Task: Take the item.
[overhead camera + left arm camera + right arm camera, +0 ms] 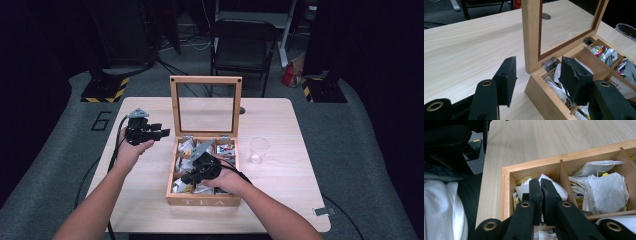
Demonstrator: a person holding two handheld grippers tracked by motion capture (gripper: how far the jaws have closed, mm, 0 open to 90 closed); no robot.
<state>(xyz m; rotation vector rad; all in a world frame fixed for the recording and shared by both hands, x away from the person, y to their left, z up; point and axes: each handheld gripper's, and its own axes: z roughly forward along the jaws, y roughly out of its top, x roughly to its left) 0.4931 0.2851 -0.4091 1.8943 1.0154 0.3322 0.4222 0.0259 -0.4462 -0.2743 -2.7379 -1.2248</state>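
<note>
the right gripper (541, 185) is down in the near-left corner of the tea box (172, 150), its jaws pressed together on a white tea bag (555, 186). the left gripper (537, 77), spread and empty, hangs just left of the tea box.

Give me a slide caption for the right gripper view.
Right gripper closed on a tea bag in the wooden tea box's corner compartment.

Left claw (537, 80) gapes beside the tea box's (544, 96) hinged corner.
</note>
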